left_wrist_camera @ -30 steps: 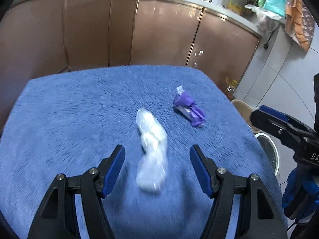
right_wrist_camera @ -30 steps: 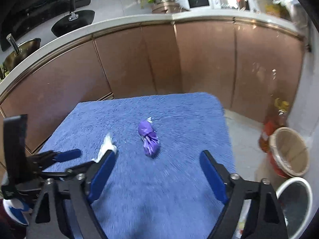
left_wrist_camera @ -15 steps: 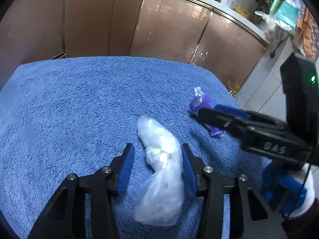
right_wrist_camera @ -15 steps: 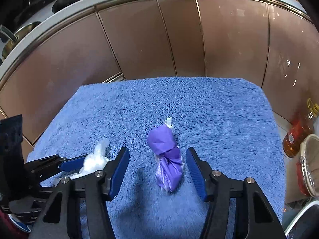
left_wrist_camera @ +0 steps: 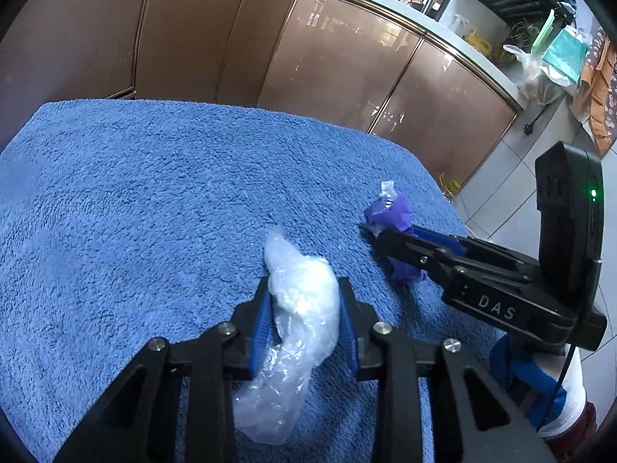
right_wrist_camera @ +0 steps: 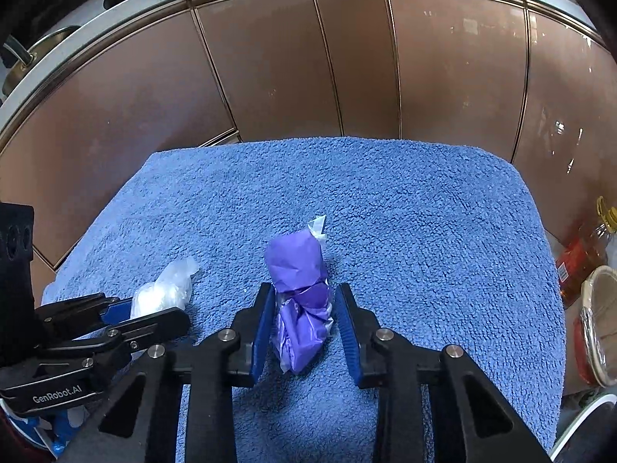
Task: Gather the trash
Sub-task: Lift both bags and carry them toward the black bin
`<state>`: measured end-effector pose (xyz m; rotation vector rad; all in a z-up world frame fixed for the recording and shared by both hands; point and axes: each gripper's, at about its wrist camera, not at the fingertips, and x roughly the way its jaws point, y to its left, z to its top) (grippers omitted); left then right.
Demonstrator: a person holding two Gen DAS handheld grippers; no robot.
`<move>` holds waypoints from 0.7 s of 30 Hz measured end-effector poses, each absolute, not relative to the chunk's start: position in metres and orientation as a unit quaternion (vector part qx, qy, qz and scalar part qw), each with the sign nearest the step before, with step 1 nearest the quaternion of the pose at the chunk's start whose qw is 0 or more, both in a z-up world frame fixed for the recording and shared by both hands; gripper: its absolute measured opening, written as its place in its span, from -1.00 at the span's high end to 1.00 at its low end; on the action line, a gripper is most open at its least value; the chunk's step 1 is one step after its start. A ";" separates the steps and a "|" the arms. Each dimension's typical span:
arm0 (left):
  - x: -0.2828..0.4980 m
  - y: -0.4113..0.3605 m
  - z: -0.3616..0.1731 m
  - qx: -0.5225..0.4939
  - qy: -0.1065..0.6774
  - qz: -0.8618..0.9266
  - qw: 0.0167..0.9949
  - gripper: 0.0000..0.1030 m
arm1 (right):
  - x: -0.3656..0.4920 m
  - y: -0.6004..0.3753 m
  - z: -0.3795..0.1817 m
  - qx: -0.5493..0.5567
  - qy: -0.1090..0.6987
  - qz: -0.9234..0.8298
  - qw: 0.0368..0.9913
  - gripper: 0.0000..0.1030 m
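Brown cabinet doors (right_wrist_camera: pixel 293 69) curve behind a bench covered with a blue towel (left_wrist_camera: pixel 146 200), on which two pieces of trash lie near each other. Toward the near edge, the left tool (left_wrist_camera: pixel 304 318) has just been closing its jaws on a crumpled clear plastic bag (left_wrist_camera: pixel 297 316); the blue pads press on both sides of the bag's middle, its far end sticks out beyond the tips and its loose tail trails back onto the towel. Just to that bag's right, the right tool (right_wrist_camera: pixel 302 322) has likewise been closing around a wadded purple bag (right_wrist_camera: pixel 300 289) with a scrap of clear plastic at its far tip; the left pad touches the wad, while the right pad stands close beside it with a thin gap showing. Both bags rest on the towel.
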<state>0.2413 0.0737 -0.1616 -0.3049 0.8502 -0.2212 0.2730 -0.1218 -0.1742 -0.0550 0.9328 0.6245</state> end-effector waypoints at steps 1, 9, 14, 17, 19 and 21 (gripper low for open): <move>0.238 0.074 -0.161 -0.148 0.410 -0.106 0.894 0.42 | 0.273 -0.122 -0.174 -0.027 0.441 0.296 0.847 0.43; 0.243 0.077 -0.159 -0.152 0.409 -0.107 0.893 0.42 | 0.269 -0.118 -0.172 -0.037 0.431 0.296 0.851 0.45; 0.243 0.076 -0.158 -0.150 0.409 -0.105 0.894 0.43 | 0.266 -0.118 -0.168 -0.039 0.420 0.298 0.856 0.45; 0.242 0.073 -0.157 -0.146 0.409 -0.099 0.896 0.44 | 0.263 -0.121 -0.165 -0.035 0.421 0.290 0.858 0.45; 0.241 0.069 -0.155 -0.136 0.407 -0.094 0.898 0.44 | 0.253 -0.124 -0.161 -0.028 0.425 0.291 0.857 0.45; 0.238 0.065 -0.152 -0.121 0.404 -0.087 0.902 0.44 | 0.234 -0.128 -0.151 -0.034 0.421 0.289 0.859 0.45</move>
